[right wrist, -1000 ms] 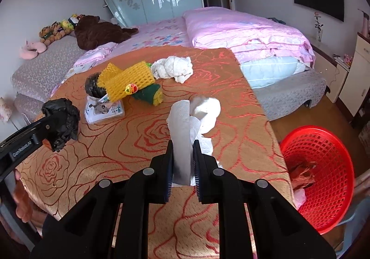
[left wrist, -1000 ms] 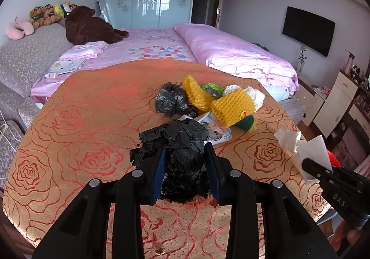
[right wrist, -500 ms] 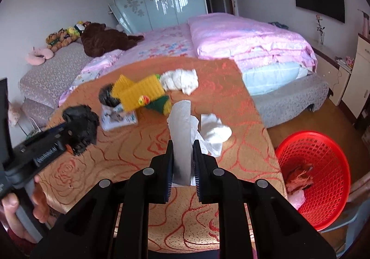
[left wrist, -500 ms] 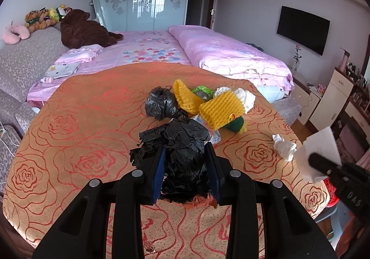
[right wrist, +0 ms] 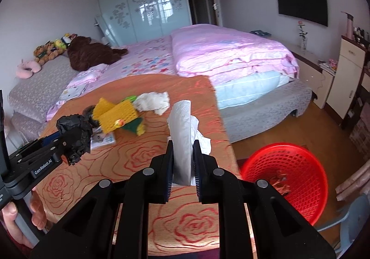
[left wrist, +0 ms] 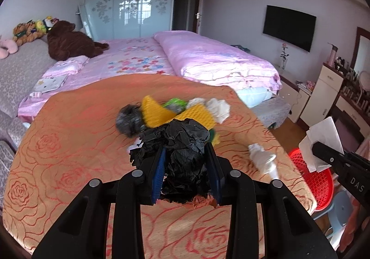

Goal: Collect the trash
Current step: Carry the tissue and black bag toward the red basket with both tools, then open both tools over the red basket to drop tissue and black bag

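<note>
- Table [left wrist: 69, 143] covered in shiny orange cloth with a red rose pattern, standing at the foot of a bed with pink bedding [right wrist: 231, 55].
- Left gripper [left wrist: 186, 171] pinches a crumpled black plastic bag [left wrist: 185, 157], crinkly and matte, bulging above and below the blue-padded fingers; it is held above the table.
- Right gripper [right wrist: 182, 161] clamps a tall folded white tissue [right wrist: 181, 134], soft and dimpled, standing upright between nearly closed fingers.
- On the table: yellow foam fruit netting [right wrist: 118, 115], a loose wad of white paper [right wrist: 153, 101], a second dark bag ball [left wrist: 129, 120], a green wrapper [left wrist: 174, 104], a printed packet [right wrist: 103, 138] and a small crumpled tissue [left wrist: 263, 161].
- Red plastic mesh basket [right wrist: 284, 180] sits on the wooden floor just past the table's edge, with brownish scraps inside.
- Compared with half a second ago, both grippers have swung toward the basket side: the basket now shows in the left view, and the pile is motion-blurred there.
</note>
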The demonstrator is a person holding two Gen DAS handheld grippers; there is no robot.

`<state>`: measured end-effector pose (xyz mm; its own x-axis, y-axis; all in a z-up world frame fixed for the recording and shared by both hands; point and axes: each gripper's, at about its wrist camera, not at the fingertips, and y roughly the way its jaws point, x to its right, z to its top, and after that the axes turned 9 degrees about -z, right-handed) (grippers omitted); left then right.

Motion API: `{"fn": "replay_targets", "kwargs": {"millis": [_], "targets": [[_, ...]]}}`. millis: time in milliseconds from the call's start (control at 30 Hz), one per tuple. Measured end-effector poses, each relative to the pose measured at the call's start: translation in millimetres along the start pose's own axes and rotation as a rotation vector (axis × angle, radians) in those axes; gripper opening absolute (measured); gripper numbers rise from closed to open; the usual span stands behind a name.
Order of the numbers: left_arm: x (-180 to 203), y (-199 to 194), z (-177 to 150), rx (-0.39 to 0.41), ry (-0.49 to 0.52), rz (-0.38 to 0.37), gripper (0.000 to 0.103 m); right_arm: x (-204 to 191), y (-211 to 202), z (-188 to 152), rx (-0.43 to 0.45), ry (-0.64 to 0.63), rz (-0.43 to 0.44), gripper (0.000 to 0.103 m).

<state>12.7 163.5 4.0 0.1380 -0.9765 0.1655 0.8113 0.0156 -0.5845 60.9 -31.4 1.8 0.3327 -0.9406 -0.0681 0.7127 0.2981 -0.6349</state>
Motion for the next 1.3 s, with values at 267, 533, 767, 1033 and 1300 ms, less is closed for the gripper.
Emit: {"fn": "replay_targets", "kwargs": {"millis": [267,533,767,1033,1300], "targets": [[42.0,11.4,11.6,0.009,0.062,-0.06,0.032,35.1,-4.2,4.3,0.013,0.046,-0.074,0.016],[81.1,25.4,17.9,-0.002,0.116,-0.124,0.032,75.0,-6.0,0.0,0.009,0.095,-0.157,0.016],[115.5,38.4,19.1,-0.02,0.161,-0.174,0.032,103.2,-5.7,-7.9,-0.004,0.131,-0.208,0.016],[146.6,52.2,20.8,-0.045,0.193,-0.24,0.032,129.8,-3.4,-14.7,-0.017,0.163,-0.252,0.016],[176.5,66.5,19.7,-0.074,0.232,-0.311,0.032,155.8,3.7,-23.5,-0.045,0.193,-0.292,0.016]]}}
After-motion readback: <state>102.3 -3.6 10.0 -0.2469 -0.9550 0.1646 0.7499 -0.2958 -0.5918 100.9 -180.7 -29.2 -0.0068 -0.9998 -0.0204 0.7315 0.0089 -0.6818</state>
